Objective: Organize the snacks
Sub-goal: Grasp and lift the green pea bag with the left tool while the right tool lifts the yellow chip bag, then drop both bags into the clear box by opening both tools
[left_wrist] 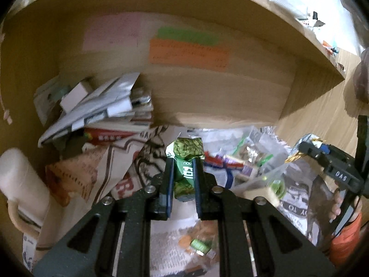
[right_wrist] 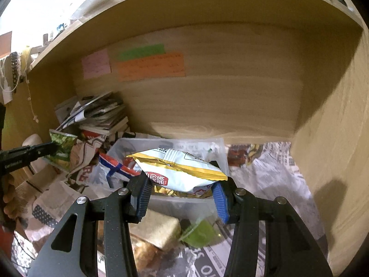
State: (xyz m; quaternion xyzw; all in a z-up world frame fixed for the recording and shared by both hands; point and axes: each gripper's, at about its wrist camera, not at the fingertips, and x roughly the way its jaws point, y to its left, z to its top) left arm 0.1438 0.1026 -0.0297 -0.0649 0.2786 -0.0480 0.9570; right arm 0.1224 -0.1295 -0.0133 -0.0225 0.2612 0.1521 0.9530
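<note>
Green snack packet [left_wrist: 188,164]: clamped upright between the two fingers of the left gripper [left_wrist: 183,180]. Jaws nearly closed, the gap being only the packet's width; its crimped top sticks out past the fingertips. Seen from the right wrist camera, the same packet [right_wrist: 62,149] sits at the far left, raised above the newspaper-lined shelf floor [right_wrist: 265,161].

White-and-yellow snack bag [right_wrist: 180,170]: held crosswise by the right gripper [right_wrist: 182,194], red label facing the camera. Jaws about half open, blue-ribbed pads [right_wrist: 144,196] pressing on the bag's left and right ends (the bag bulges between them). It hangs over the clear plastic bin [right_wrist: 170,145]. In the left wrist view, the right gripper [left_wrist: 306,149] shows at the right edge with a crinkled yellow-edged corner of the bag in its tip.

In the bin, below the bag: a red-white-blue packet [right_wrist: 117,168] to the left, a tan wrapped block [right_wrist: 156,228] near, a small green sachet [right_wrist: 199,233] beside it.

Surroundings: wooden cubby, back wall carrying pink [right_wrist: 95,67], green [right_wrist: 141,52] and orange [right_wrist: 151,67] sticky notes. A stack of papers and booklets [right_wrist: 101,115] is in the far left corner. A beige roll [left_wrist: 23,184] lies at the near left in the left wrist view.
</note>
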